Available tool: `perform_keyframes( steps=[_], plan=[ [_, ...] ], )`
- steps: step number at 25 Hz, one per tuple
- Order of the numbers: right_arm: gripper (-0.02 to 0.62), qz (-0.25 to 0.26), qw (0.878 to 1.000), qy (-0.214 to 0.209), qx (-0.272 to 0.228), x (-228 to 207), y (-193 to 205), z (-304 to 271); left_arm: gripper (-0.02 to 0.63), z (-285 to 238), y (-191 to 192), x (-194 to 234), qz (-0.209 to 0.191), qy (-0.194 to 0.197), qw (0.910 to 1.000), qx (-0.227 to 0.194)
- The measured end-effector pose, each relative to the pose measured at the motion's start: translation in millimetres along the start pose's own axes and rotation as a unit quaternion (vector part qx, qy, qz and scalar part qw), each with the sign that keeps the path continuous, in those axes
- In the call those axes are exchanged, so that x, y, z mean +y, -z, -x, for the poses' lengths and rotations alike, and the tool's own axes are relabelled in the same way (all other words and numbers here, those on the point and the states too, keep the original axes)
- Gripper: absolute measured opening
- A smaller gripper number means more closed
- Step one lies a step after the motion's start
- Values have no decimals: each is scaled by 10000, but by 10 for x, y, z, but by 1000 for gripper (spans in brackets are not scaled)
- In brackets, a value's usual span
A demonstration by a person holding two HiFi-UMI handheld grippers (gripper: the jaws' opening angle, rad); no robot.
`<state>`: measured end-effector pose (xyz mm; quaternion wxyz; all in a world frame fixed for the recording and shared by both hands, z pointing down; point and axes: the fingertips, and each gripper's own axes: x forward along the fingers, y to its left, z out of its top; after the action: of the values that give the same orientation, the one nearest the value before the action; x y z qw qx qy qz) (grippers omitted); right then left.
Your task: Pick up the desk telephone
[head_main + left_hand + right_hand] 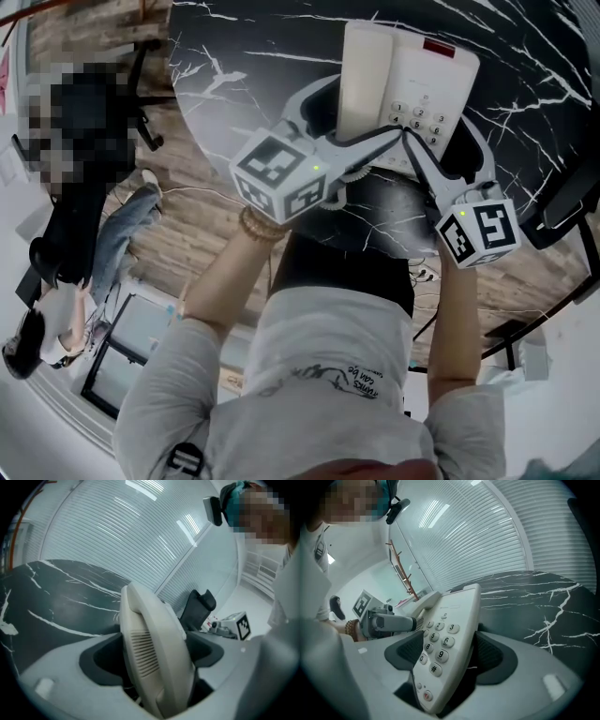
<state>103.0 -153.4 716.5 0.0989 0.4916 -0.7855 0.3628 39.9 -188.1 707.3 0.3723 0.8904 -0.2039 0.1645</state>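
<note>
A white desk telephone [412, 84] lies near the front edge of the black marble table [281, 37], with its handset [364, 66] on the left of its body. My left gripper [361, 114] is shut on the handset side; the ribbed handset [154, 653] fills the gap between its dark pads [105, 660]. On the keypad side my right gripper [441, 133] is shut, and the number keys [440, 641] stand between its pads [492, 656]. I cannot tell whether the phone's underside still touches the table.
The rounded table edge [202, 141] runs just left of my left gripper, with wooden floor [202, 220] below. A person sits at the far left [75, 197]. A black chair [562, 206] stands at the right, and slatted blinds [487, 536] lie beyond the table.
</note>
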Motion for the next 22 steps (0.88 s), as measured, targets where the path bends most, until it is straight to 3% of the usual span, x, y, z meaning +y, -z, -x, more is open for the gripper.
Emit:
perform_keyframes(
  steps=[7,16,22],
  plan=[
    [334,57,10000,79,-20,97,-90,134,394,70,-83,-86,-20,-180,9998,-2],
    [276,310,9987,387,-107,176,-291,263,364,196,-188,-189,-93,-594,9981,-136],
    [265,404,9975,520,-244,245,-407,356,350,264,-282,-281,-323,-799,9960,-221]
  ],
)
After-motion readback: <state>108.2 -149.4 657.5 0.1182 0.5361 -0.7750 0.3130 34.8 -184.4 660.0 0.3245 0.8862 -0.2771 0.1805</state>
